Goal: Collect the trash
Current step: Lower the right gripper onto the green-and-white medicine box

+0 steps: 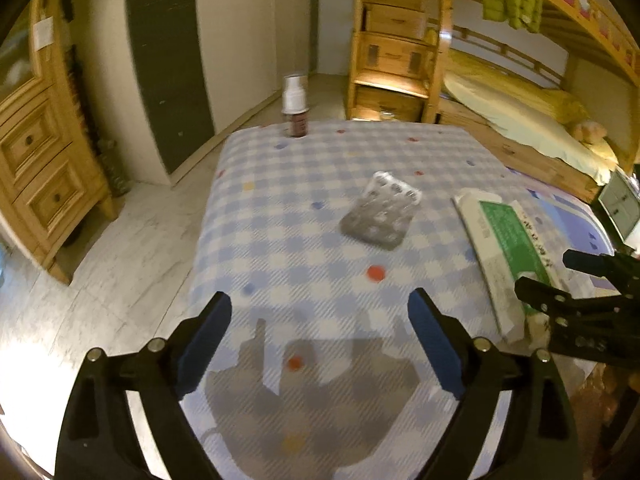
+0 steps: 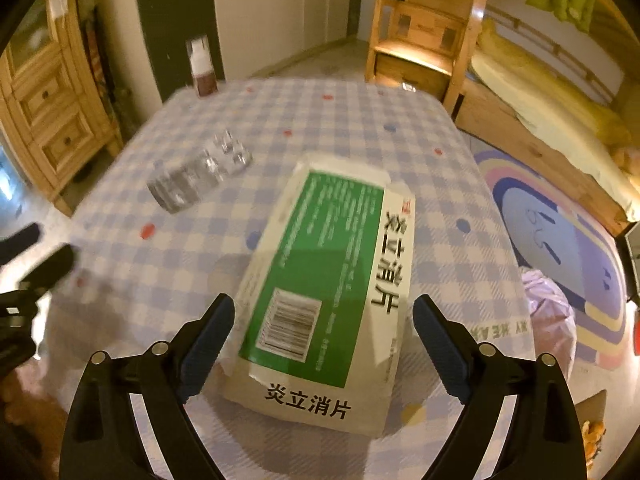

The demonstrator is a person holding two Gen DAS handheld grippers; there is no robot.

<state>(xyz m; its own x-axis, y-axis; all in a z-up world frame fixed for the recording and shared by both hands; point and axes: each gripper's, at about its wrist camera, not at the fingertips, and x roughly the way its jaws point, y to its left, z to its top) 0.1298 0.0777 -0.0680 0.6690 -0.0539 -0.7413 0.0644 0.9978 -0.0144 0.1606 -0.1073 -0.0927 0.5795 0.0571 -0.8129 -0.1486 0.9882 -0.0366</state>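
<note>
A flattened white and green medicine box point(image 2: 320, 280) lies on the checked tablecloth point(image 2: 360, 128). My right gripper point(image 2: 325, 308) is open, with the box's near end between its fingers; the pads sit close to its edges without clearly pressing. A silver blister pack point(image 1: 380, 212) lies flat in the middle of the cloth, ahead of my left gripper point(image 1: 320, 308), which is open and holds nothing. In the left wrist view the box point(image 1: 504, 248) is on the right, with the right gripper point(image 1: 544, 271) over it. A small brown spray bottle point(image 1: 295, 108) stands at the far edge.
A wooden dresser point(image 1: 44, 152) stands left of the table. Wooden bunk-bed stairs point(image 1: 396, 60) and a bed point(image 1: 520, 120) are behind it. A pink bag point(image 2: 548, 312) sits by the table's right edge above a patterned rug point(image 2: 560, 232).
</note>
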